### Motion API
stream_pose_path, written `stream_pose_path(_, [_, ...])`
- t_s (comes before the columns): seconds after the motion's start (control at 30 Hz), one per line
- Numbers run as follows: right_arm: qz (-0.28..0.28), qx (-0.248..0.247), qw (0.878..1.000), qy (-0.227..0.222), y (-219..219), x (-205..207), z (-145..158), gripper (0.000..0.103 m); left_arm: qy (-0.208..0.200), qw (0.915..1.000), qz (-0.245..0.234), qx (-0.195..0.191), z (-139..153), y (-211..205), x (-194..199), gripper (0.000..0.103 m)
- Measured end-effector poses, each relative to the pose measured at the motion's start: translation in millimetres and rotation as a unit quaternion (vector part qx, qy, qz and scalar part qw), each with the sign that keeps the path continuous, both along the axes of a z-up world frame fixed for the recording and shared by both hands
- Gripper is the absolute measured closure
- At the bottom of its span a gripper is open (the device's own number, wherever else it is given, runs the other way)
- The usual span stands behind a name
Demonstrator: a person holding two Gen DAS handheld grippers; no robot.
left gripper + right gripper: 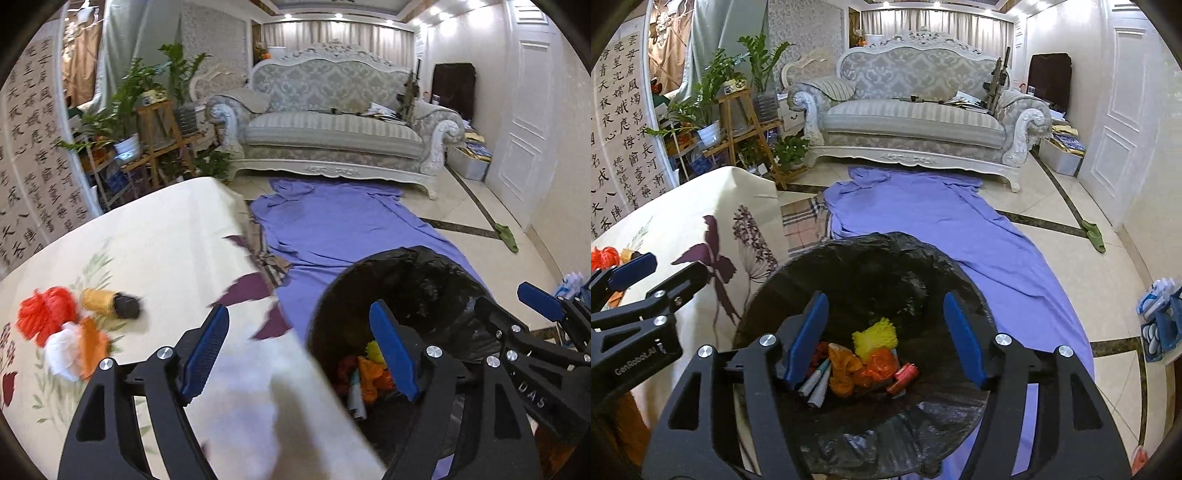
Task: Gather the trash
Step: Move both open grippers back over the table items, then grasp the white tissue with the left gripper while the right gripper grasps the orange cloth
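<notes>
Both grippers, left (301,350) and right (882,339), hold their jaws wide and empty over the bin (967,291). Risk: a white wad (258,402), blurred beneath the left jaws, may land on the counter (155,236), since that gripper straddles the rim

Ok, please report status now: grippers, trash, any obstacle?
Left gripper and right gripper open, empty. Right over trash bin. Trash pieces remain on table. No obstacle.
</notes>
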State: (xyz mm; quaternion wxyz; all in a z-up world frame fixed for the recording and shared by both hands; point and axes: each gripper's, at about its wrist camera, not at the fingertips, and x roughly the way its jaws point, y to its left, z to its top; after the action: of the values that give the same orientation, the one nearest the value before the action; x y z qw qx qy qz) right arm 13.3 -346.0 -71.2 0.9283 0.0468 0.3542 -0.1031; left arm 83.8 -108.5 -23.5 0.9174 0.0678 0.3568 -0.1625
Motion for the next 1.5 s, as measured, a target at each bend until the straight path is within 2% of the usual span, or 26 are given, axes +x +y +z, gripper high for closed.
stream_pose_path(0.17, [0.031,0.007,1.000,-0.002,30,5,4,0.039,0.001,0.9991,0.042,0.002,4,39,-6,0.026])
stream_pose_path(0.43, [0.109,0.012,0.994,0.002,100,15,8,0.039,0.002,0.9940,0.109,0.013,4,107,-17,0.026])
stream_pose_path(0.77, [0.213,0.020,0.977,0.013,199,31,14,0.039,-0.004,0.9799,0.196,0.036,2,189,-28,0.026])
stream_pose_path(0.9, [0.240,0.024,0.970,0.023,231,40,15,0.039,-0.002,0.9748,0.221,0.033,1,214,-33,0.026])
stream_pose_path(1.13, [0.257,0.016,0.966,0.042,263,59,12,0.041,0.008,0.9689,0.246,0.023,-5,246,-34,0.026])
stream_pose_path(1.2, [0.258,0.011,0.965,0.051,270,64,9,0.052,0.011,0.9683,0.249,0.017,-6,251,-34,0.026])
stream_pose_path(1.33, [0.257,0.007,0.964,0.063,279,71,3,0.058,0.014,0.9686,0.248,0.009,-6,254,-33,0.026])
stream_pose_path(1.37, [0.258,0.006,0.964,0.065,280,72,2,0.065,0.015,0.9690,0.247,0.008,-7,254,-33,0.026])
stream_pose_path(1.4, [0.262,0.008,0.962,0.071,282,73,1,0.077,0.015,0.9693,0.245,0.008,-7,253,-33,0.026])
stream_pose_path(1.5, [0.264,0.010,0.962,0.073,279,72,-1,0.077,0.014,0.9704,0.241,0.008,-6,251,-32,0.026])
